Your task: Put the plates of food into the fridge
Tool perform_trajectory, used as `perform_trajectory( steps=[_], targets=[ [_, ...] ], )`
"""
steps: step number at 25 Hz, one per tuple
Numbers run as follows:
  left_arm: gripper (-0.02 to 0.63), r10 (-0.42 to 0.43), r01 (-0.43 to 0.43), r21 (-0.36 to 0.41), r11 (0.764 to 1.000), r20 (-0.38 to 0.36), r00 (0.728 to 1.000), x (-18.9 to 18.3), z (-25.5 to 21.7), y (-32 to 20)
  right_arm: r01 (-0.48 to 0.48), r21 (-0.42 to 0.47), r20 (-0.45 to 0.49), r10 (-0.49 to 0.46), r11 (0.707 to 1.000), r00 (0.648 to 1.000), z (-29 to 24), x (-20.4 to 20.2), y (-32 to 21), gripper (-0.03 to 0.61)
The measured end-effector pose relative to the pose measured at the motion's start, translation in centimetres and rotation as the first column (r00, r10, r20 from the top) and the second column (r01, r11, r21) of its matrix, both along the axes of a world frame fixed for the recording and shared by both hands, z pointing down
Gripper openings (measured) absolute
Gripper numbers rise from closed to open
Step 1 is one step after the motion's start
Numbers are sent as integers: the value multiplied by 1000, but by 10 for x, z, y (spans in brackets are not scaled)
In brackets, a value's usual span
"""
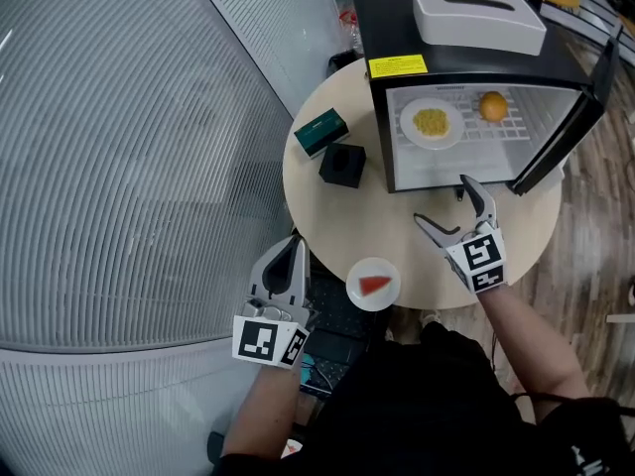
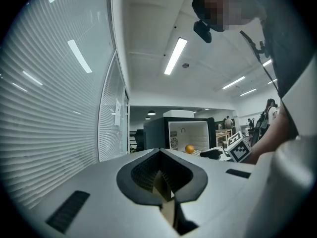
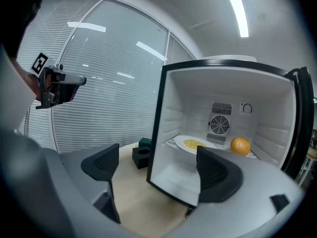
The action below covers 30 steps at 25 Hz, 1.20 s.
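The plate (image 1: 373, 284), lying well short of the fridge (image 1: 466, 77), is looking stiff, light, probably slippery; its rim suits pinching. The left gripper (image 1: 295, 244) is sitting pressed together, the right gripper (image 1: 442, 199) spread.

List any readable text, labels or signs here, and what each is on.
No text here is legible.
Yellow label on the fridge top: printed, too small to read.
Sheet on the glass partition: blurred, unreadable.
Marker cubes on the left gripper and right gripper: black-and-white patterns, no words.
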<state>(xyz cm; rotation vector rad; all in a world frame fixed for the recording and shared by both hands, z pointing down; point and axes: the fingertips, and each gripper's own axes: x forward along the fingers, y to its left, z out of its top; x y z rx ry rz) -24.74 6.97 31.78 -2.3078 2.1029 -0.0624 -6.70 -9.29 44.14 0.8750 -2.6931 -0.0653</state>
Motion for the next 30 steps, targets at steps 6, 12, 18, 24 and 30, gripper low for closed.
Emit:
perform_trajectory(
  steps=[6, 12, 18, 24, 30],
  targets=[
    [6, -30, 30, 2, 1000, -5, 1000, -22, 0, 27, 38, -26, -14, -38, 999, 999, 18, -21, 40, 503],
    [6, -49, 49, 15, 999, -19, 999, -42, -2, 46, 94, -44, -20, -95, 995, 995, 29, -48, 80, 503],
    [6, -50, 50, 10, 999, -38, 998, -51, 7, 63, 129, -115, -42, -135, 985, 990, 59, -61, 121, 503],
    [5, -53, 52, -22, 998, -63, 997, -56, 28, 76, 172, -180, -115, -195, 968, 974, 105, -62, 164, 503],
    [6, -50, 47, -39, 998, -73, 996, -56, 42, 85, 207, -216, -140, -240, 954, 961, 131, -64, 198, 503]
  ],
)
